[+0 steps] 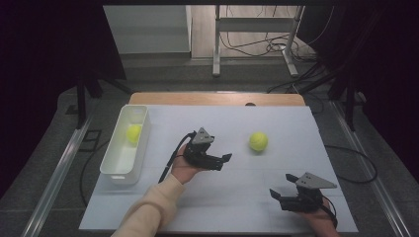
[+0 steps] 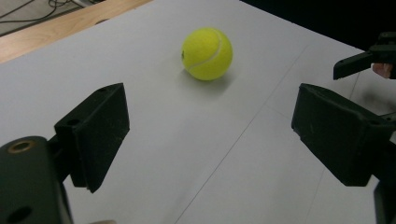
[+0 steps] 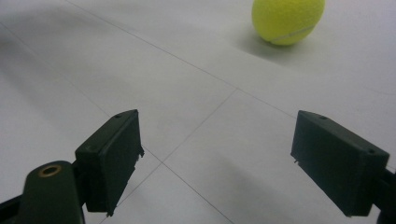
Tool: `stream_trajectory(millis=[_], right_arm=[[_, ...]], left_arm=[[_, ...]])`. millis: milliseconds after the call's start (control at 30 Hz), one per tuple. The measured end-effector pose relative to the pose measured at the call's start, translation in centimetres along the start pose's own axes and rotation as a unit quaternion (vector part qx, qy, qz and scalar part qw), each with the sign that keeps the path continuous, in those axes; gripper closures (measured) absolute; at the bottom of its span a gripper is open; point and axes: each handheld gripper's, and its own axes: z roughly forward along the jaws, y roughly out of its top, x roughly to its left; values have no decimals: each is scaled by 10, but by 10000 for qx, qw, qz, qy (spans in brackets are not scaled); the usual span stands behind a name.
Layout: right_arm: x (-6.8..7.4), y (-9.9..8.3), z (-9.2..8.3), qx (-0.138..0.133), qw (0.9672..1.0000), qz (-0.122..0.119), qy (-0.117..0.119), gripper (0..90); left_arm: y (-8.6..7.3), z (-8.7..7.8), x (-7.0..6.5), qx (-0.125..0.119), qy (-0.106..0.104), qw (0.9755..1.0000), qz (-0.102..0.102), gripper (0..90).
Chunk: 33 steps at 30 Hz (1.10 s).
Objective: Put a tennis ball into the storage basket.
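Note:
A yellow-green tennis ball [image 1: 258,141] lies on the white table surface [image 1: 232,202], right of centre. My left gripper [image 1: 223,162] is held a short way to the ball's left, its jaws open and pointing toward it with nothing between them. In the left gripper view the ball [image 2: 207,53] sits ahead of the open left gripper [image 2: 210,135], and the other gripper [image 2: 369,58] shows at the upper right. My right gripper [image 1: 281,186] hovers near the front right, open and empty. In the right gripper view the ball [image 3: 288,18] is far ahead of the open right gripper [image 3: 233,158].
A white rectangular bin [image 1: 109,168] stands along the table's left side with a second tennis ball [image 1: 133,133] inside it. A wooden edge [image 1: 217,98] runs along the table's far side. Cables and a metal stand [image 1: 257,44] are on the floor beyond.

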Motion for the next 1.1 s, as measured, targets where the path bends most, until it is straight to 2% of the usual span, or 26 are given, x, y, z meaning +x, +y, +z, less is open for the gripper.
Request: stream_trajectory(millis=[133, 233, 400, 600, 767, 1100], right_arm=[[0, 0, 0, -18, 10000, -14, 23, 165], [-1, 0, -1, -35, 10000, -74, 47, 165], [-2, 1, -1, -66, 9999, -73, 54, 166], [-2, 1, 0, -47, 10000, -48, 50, 166], [-1, 1, 1, -25, 10000, -48, 58, 166], [-1, 1, 1, -24, 10000, -56, 75, 166]], left_arm=[[6, 9, -3, 29, -25, 10000, 9, 125], [13, 18, -5, 131, 44, 9999, 44, 126], [18, 26, -4, 202, 51, 9998, 22, 126], [18, 37, 1, 219, 47, 9997, -120, 127], [16, 48, 4, 281, 130, 9994, -124, 128], [20, 69, 5, 422, 139, 9990, -96, 127]])
